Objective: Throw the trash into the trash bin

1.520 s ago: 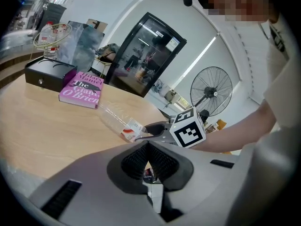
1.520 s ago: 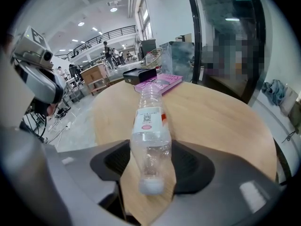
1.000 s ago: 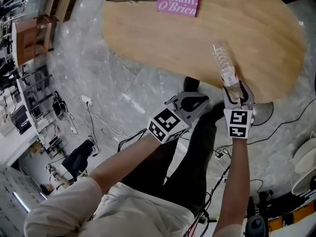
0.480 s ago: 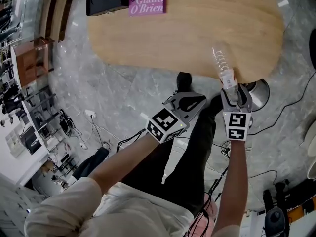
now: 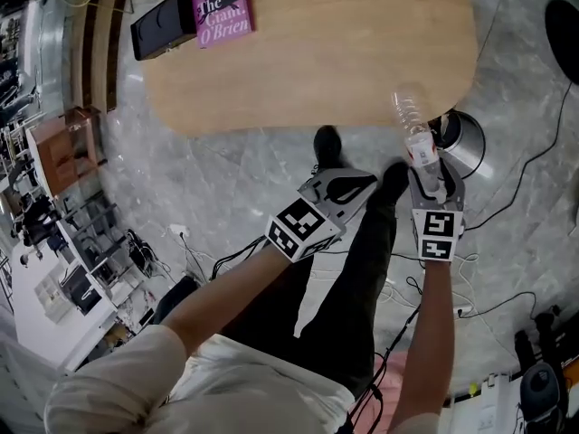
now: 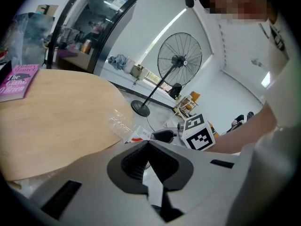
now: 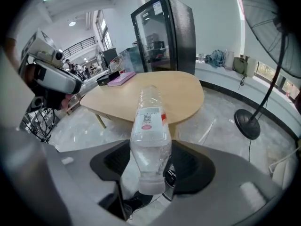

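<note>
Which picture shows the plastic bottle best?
The right gripper view: the bottle fills the middle, clamped in the right tongs, label facing us. The head view shows it small from above; the left gripper view shows it faint and sideways.

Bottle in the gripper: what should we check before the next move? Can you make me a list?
1. Bottle held between the jaws of the right hand-held gripper: ok.
2. Left hand-held gripper shut and empty: ok.
3. Trash bin in sight: not ok, no view shows one.
4. Floor free for walking: not ok, cables lie across it.
5. Bottle capped: cannot tell.
</note>
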Demonstrator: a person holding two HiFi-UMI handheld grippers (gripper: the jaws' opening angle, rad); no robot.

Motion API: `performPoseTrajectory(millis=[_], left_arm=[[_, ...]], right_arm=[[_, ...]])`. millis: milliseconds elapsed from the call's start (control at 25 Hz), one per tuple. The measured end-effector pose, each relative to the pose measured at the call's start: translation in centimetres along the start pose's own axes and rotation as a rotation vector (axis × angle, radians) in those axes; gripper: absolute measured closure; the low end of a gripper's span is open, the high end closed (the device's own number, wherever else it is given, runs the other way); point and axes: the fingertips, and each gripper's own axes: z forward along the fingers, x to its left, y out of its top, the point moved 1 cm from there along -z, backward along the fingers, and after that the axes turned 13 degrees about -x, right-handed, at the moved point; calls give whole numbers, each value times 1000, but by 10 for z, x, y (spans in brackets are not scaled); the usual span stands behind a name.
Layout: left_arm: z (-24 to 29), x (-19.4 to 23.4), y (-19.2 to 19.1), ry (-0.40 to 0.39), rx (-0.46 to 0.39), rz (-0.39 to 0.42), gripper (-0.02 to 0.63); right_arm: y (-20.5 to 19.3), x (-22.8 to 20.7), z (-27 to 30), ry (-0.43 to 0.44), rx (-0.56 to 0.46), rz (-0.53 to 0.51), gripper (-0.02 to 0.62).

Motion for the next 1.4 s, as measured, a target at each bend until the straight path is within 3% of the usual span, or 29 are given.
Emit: performPoseTrajectory(millis=[680, 1400], left_arm=[[58, -54, -32, -88, 99, 62, 600], [102, -33, -80, -58, 134, 5, 600]], right_arm=[[-102, -65, -71, -161, 52, 149, 310], [-211, -104, -24, -230, 228, 257, 308]])
